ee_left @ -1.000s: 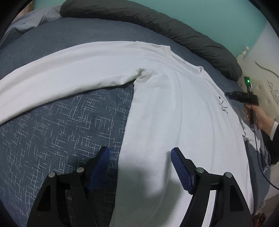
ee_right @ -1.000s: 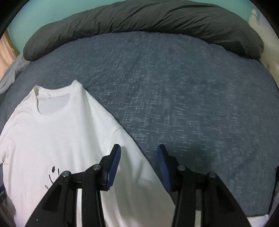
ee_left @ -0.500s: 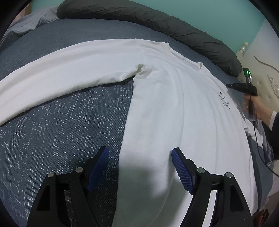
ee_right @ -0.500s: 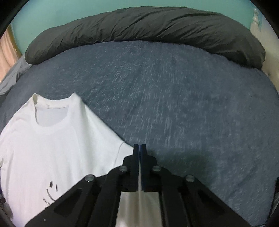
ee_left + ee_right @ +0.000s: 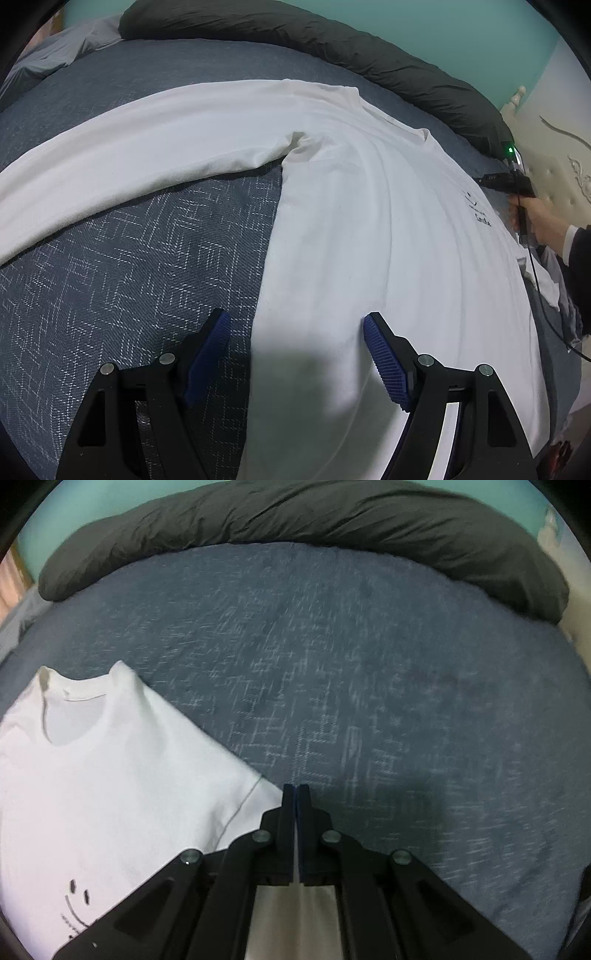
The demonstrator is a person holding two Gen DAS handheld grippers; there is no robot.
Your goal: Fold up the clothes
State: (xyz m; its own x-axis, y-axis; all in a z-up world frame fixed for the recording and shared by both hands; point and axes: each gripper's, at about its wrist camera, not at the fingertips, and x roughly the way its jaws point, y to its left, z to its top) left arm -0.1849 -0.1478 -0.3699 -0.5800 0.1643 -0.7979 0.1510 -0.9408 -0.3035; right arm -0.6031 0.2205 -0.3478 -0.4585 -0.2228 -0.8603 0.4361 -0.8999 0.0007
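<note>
I see a white shirt (image 5: 369,221) lying flat on the blue bed cover (image 5: 129,266), front side up, with its long sleeve (image 5: 147,147) stretched far out to one side. My left gripper (image 5: 295,354) is wide open and holds nothing — it hangs over the side edge of the shirt, one finger above the cover and one above the white cloth. My right gripper (image 5: 296,801) is pinched tight, and a strip of white cloth shows between its arms, so I think it has the other sleeve by the shoulder seam (image 5: 240,805). The neck hole (image 5: 74,716) sits up and to the left of it, and a little smiley face print (image 5: 75,897) is near the bottom. A dark pillow (image 5: 295,520) lies along the far side of the bed. What could go wrong? The pinch looks thin, so the sleeve may slip out if I pull too fast. If I lift with only one side held, the shirt can drag and bunch up. My left gripper could also grab the cover along with the shirt — then the fold comes out crooked.
</note>
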